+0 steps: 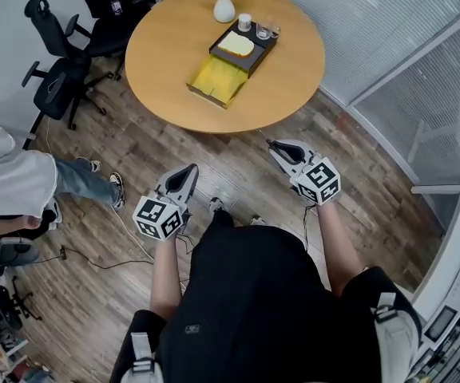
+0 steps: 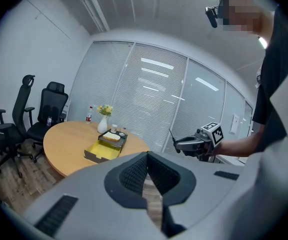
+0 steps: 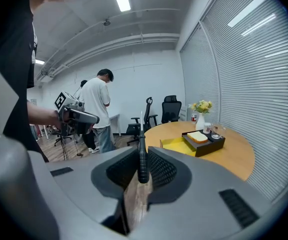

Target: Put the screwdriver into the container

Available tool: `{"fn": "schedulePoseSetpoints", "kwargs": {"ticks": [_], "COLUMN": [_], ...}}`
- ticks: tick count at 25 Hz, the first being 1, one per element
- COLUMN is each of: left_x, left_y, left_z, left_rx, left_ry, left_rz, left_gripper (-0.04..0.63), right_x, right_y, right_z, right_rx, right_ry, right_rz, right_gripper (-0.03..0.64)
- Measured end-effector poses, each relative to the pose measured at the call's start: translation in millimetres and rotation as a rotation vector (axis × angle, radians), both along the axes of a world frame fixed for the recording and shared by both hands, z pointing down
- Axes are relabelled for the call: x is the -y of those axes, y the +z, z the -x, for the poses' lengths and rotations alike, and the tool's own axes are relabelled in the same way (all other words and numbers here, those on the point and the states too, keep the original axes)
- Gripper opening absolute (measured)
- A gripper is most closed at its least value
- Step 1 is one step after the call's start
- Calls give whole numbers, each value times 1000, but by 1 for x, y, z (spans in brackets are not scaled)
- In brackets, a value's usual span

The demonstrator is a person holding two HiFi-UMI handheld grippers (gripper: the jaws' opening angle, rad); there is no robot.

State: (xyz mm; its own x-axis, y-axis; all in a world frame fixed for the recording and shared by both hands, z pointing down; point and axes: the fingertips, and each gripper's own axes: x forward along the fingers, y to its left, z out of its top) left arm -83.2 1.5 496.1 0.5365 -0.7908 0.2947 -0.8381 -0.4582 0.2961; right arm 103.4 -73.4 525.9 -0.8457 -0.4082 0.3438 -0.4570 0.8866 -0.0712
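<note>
the black ribbed-handled screwdriver (image 3: 142,151) is being gripped by the right tool (image 3: 143,160). its handle is being pinched between the two pads, and its thin metal shaft is pointing up and forward past the jaw tips. the left tool (image 2: 146,156) is being carried with its jaws drawn together and nothing between them.

both tools are being held out over the brown plank floor (image 1: 238,174), in front of the person and well apart from the round light wooden bench (image 1: 294,82). on that bench the shallow yellow open-topped container (image 1: 218,80) is lying against a black tray (image 1: 263,53), which is bearing a pale block and small cups. a white vase of yellow flowers (image 1: 224,8) is standing behind them.

the pick-up is being judged as done, since the screwdriver is off any surface and firmly in the right tool. everything after that is being judged as left: the walk to the bench, the lowering of the screwdriver into the container, and the release. nothing is being seen inside the yellow container, and it is being taken as the likelier target, though the black tray cannot be ruled out.
</note>
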Motion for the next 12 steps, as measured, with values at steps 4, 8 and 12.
{"fn": "schedulePoseSetpoints", "kwargs": {"ticks": [4, 8, 12], "left_x": [12, 22, 33], "left_y": [3, 1, 0], "left_z": [16, 32, 51], "left_rx": [-1, -2, -3], "left_ry": [20, 43, 65], "left_rz": [5, 1, 0], "left_gripper": [5, 5, 5], "right_x": [9, 15, 19], "right_y": [1, 0, -1], "right_z": [15, 30, 48], "right_rx": [-5, -6, -2], "right_ry": [18, 40, 61], "right_rz": [0, -2, -3], "right_gripper": [57, 56, 56]}}
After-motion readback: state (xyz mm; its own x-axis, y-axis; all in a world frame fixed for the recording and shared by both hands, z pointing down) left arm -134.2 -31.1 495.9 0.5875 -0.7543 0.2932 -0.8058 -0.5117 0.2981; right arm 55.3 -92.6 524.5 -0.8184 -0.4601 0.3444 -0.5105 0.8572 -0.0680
